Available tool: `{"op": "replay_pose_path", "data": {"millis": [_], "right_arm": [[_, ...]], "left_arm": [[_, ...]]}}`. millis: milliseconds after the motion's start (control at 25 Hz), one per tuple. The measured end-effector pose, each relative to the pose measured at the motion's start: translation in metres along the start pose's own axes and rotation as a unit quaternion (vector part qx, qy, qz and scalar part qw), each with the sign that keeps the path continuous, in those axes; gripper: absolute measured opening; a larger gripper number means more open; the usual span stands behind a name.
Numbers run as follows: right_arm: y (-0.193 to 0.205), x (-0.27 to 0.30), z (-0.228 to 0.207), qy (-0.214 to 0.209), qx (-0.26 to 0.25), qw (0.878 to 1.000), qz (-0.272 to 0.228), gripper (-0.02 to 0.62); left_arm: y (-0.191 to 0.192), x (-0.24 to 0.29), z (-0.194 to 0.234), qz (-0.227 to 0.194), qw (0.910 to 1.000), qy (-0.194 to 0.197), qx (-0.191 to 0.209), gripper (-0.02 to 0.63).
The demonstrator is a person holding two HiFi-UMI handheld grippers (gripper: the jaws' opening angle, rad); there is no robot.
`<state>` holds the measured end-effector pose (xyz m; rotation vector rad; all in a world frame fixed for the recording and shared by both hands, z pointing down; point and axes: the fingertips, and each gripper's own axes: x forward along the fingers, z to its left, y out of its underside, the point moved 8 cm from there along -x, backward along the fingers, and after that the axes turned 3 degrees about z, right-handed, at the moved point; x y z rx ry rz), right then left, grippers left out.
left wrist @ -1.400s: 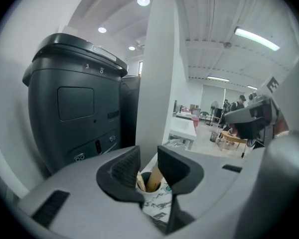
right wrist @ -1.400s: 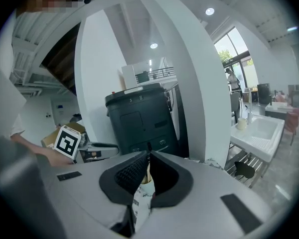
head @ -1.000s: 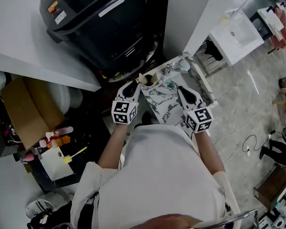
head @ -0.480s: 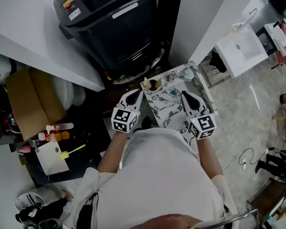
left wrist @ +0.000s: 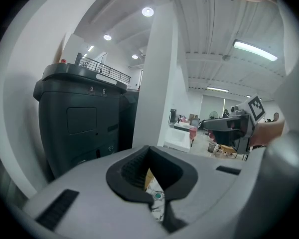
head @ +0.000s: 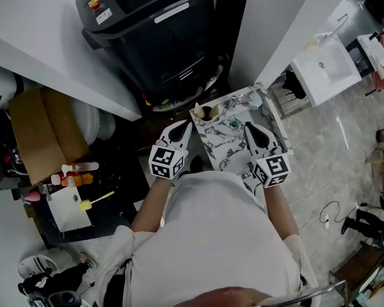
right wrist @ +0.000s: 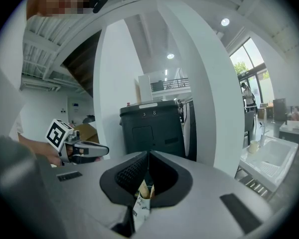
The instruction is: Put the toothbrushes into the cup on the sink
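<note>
Both tongs are sitting fully closed with nothing in them. The left gripper (head: 182,128) and the right gripper (head: 251,128) are hovering on either side of the little marble-pattern sink (head: 219,142), not touching it. The pale toothbrushes (head: 196,108) are poking up at the dark cup (head: 207,113) in the sink's far left corner, near the faucet (head: 242,99).

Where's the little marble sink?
In the head view, the marble sink sits in the middle, between the left hand-held gripper and the right hand-held gripper, just in front of the big black bin.
</note>
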<state>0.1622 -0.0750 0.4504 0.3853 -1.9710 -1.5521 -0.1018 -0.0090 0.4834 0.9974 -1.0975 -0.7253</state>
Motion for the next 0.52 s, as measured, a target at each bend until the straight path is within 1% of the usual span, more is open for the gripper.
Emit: {"op": "replay_pose_path", "data": {"millis": [520], "right_arm": [[0.0004, -0.0002, 0.0046, 0.002, 0.001, 1.000, -0.002, 0.035]], "left_arm": [[0.0020, -0.0052, 0.0011, -0.002, 1.0000, -0.003, -0.007, 0.008]]}}
